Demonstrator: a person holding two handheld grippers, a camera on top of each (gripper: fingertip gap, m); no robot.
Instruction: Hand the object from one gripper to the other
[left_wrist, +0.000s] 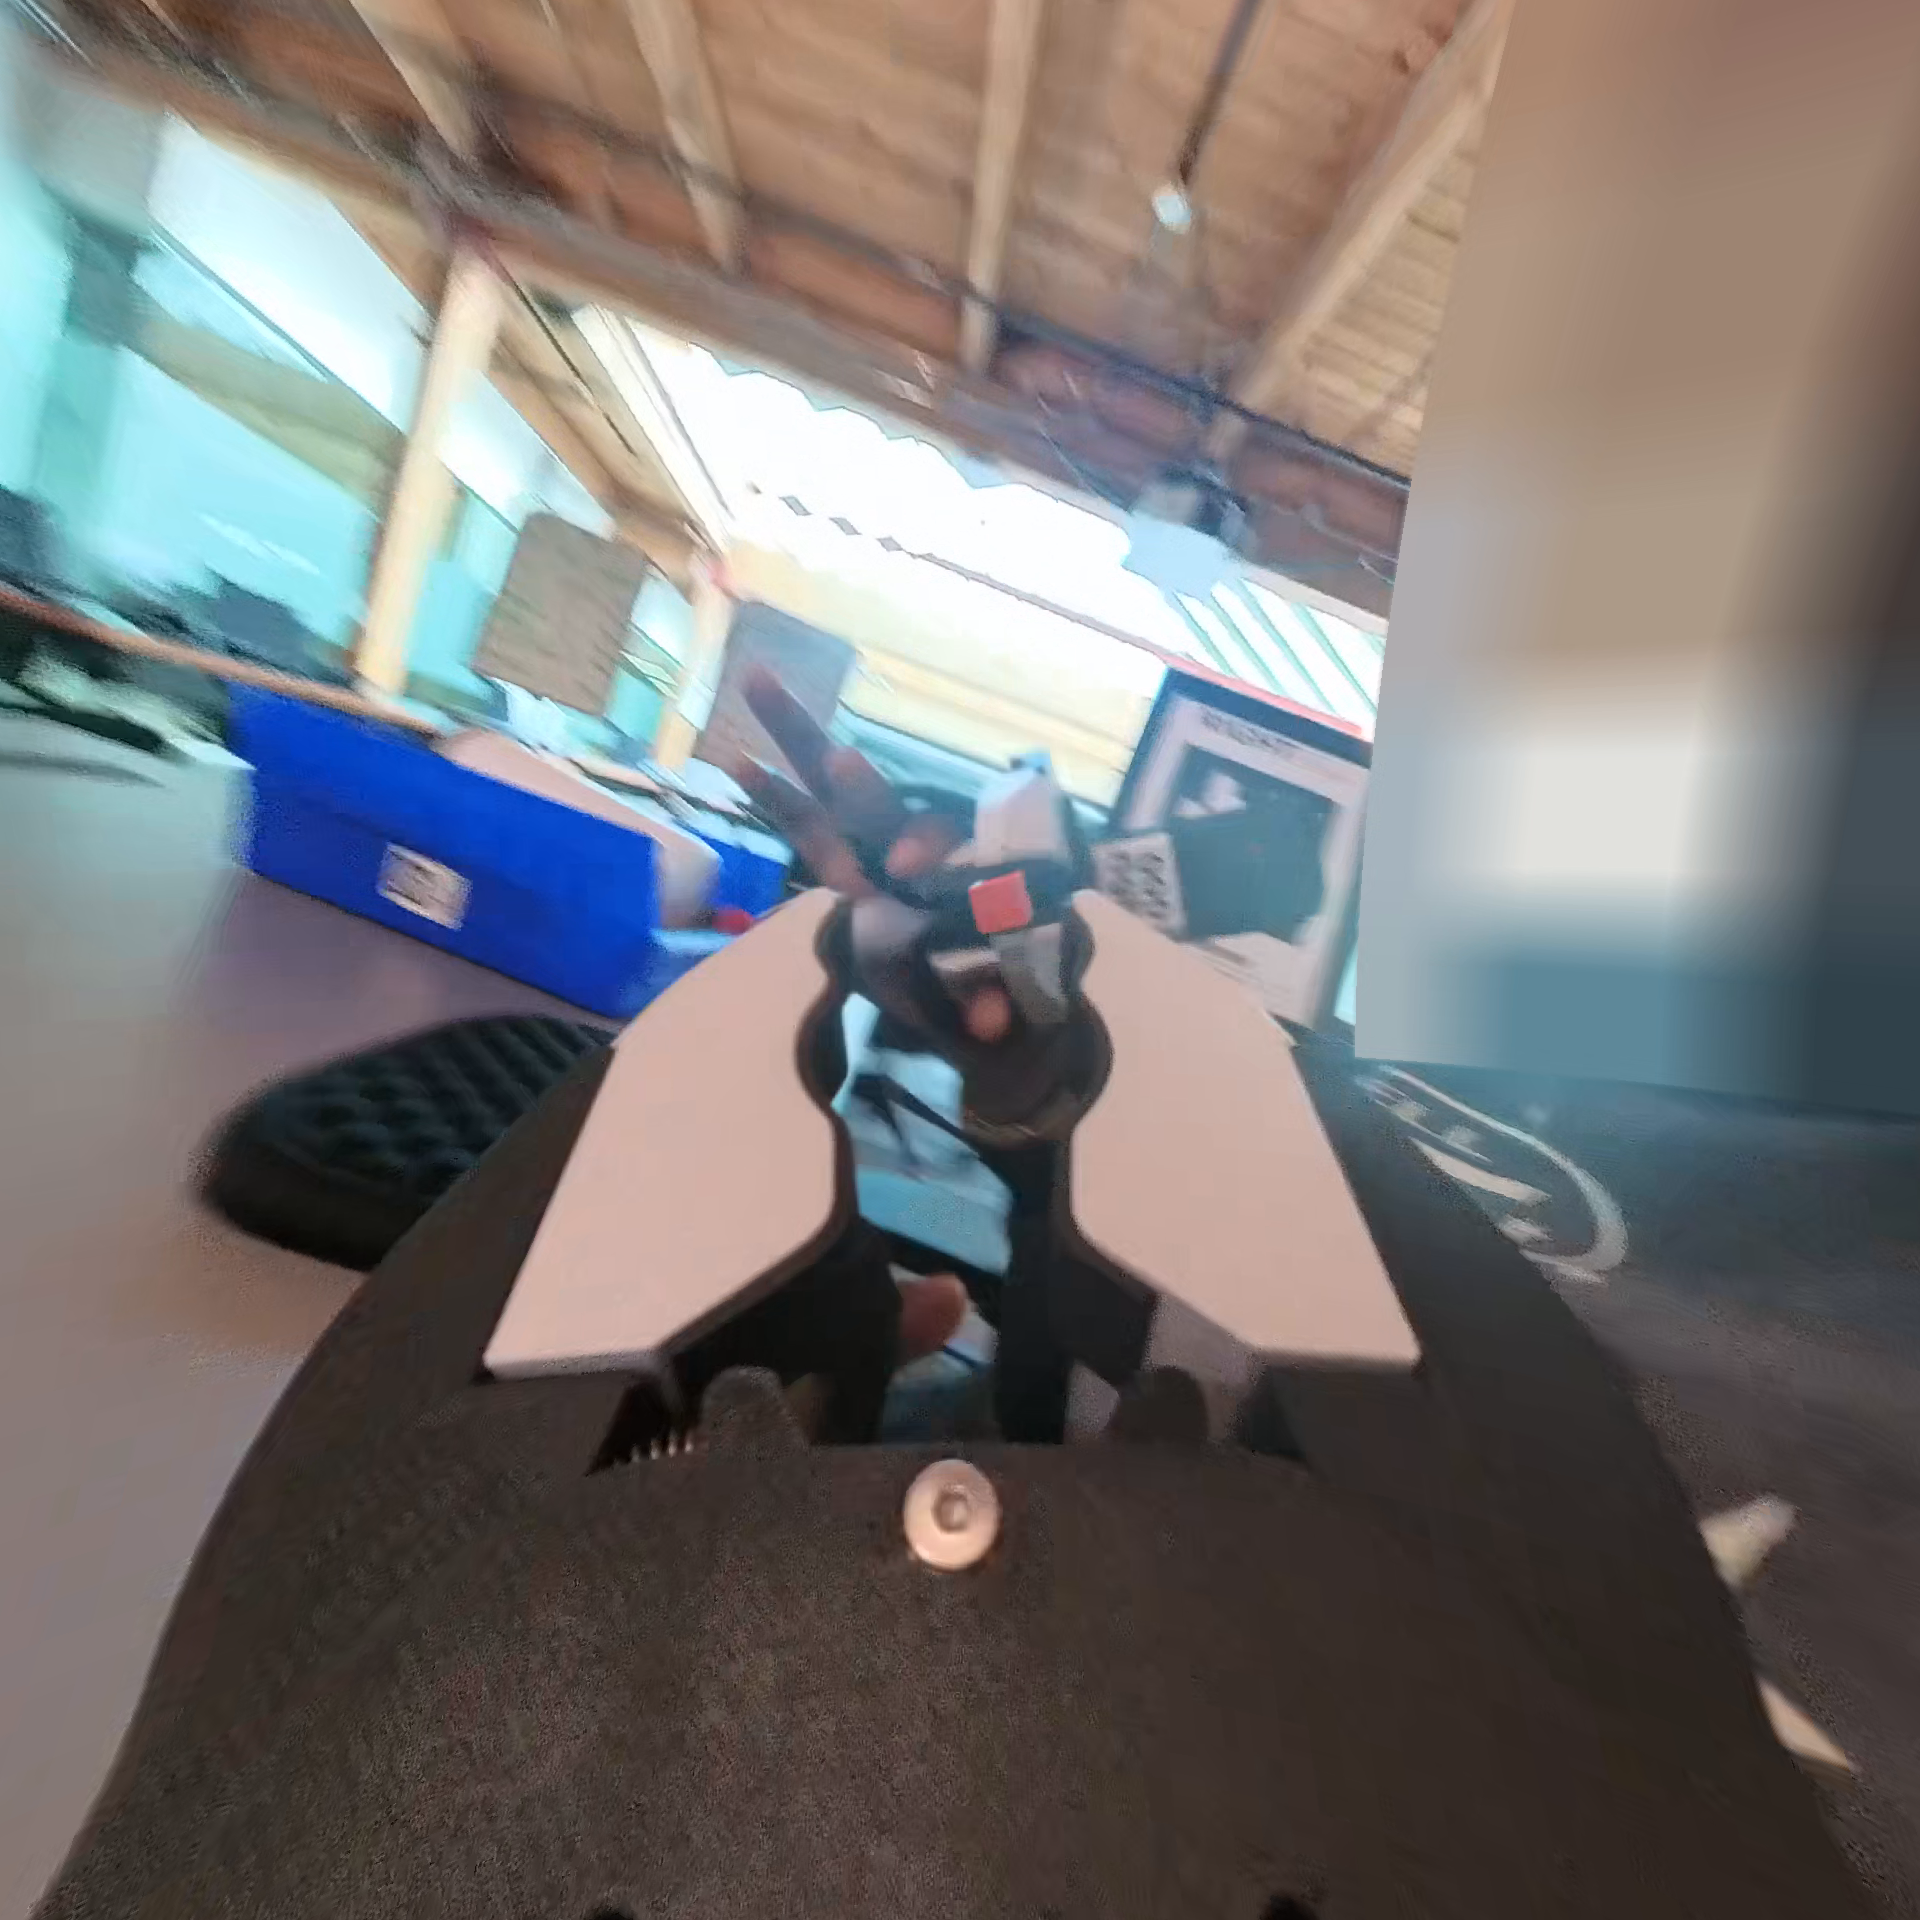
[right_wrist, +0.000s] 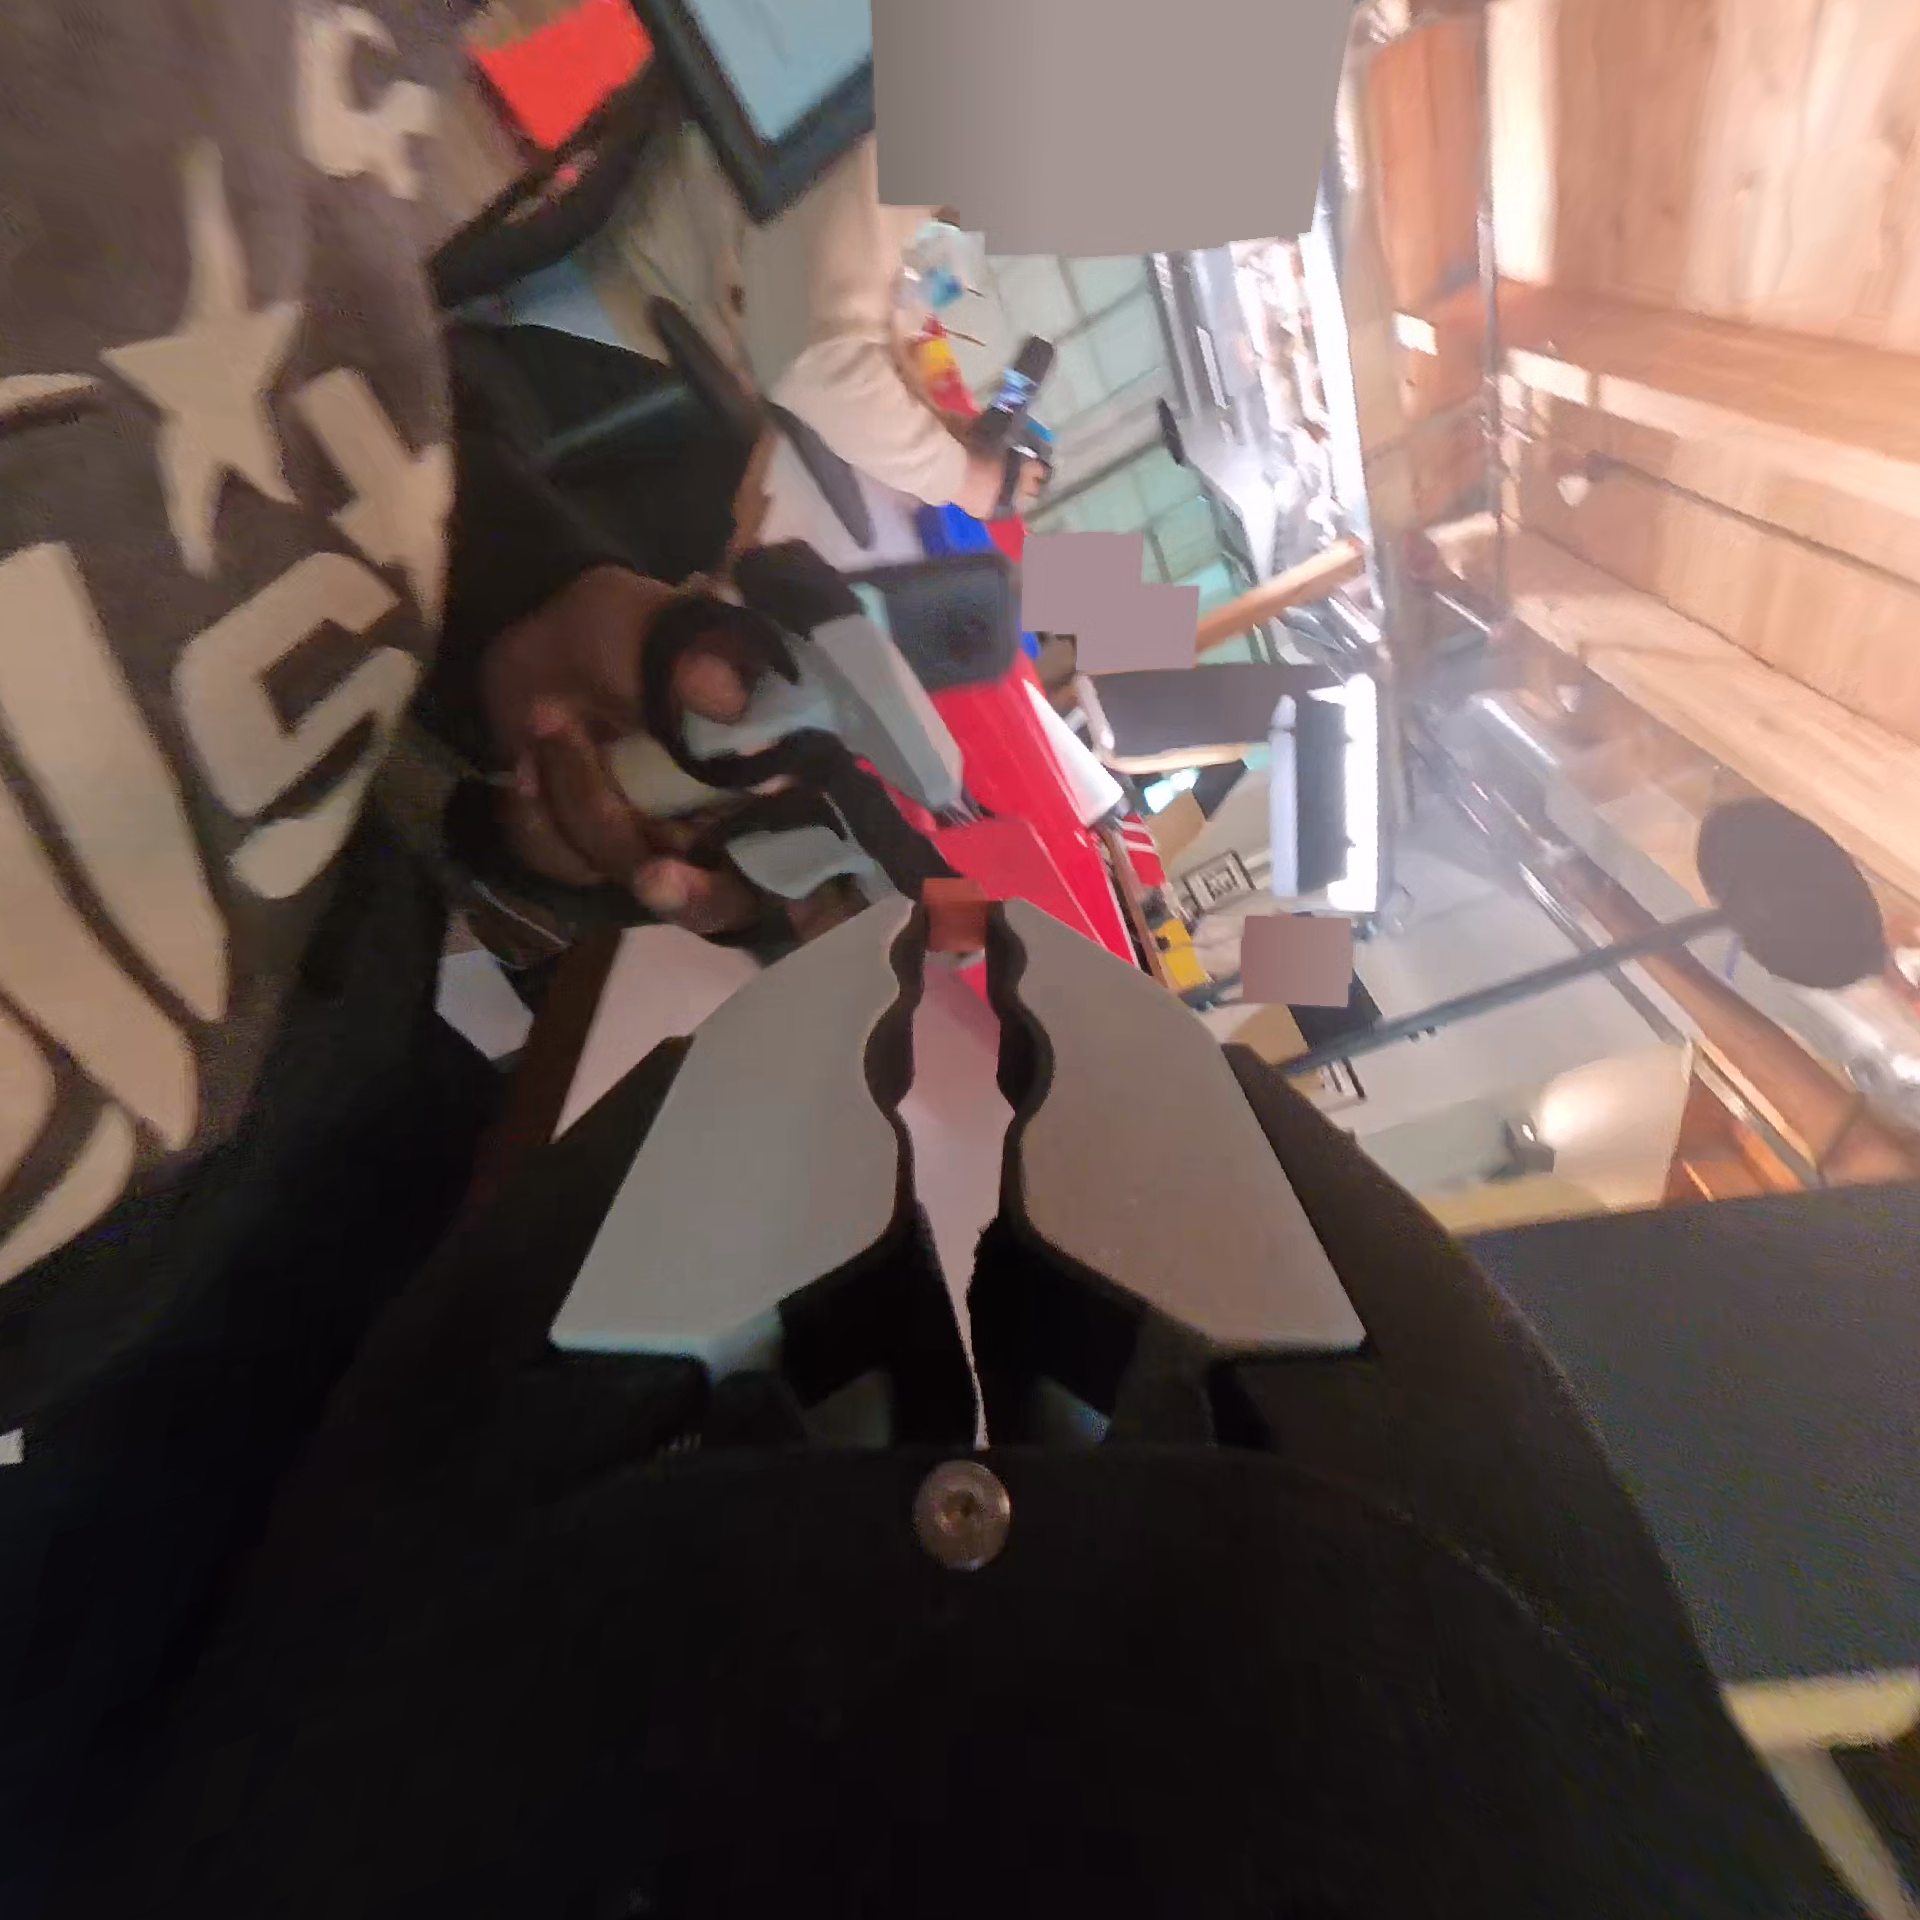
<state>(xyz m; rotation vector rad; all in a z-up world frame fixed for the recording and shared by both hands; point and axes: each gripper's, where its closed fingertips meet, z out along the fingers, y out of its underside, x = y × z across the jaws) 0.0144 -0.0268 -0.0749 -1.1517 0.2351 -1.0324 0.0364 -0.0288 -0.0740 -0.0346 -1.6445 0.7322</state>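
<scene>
Right claw (right_wrist: 954, 928) pinches small orange-red block (right_wrist: 952, 923) at its tips, left claw (left_wrist: 951, 914) spread with the block (left_wrist: 1000, 900) just past them, blue bin (left_wrist: 447, 831) with label on counter (left_wrist: 114, 1039), writing unreadable.

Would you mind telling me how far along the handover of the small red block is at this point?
Done: the right gripper holds the red block pinched at its fingertips. In hand: the left gripper is open and faces the block at close range. Left: close the left fingers on it, then release the right.
</scene>
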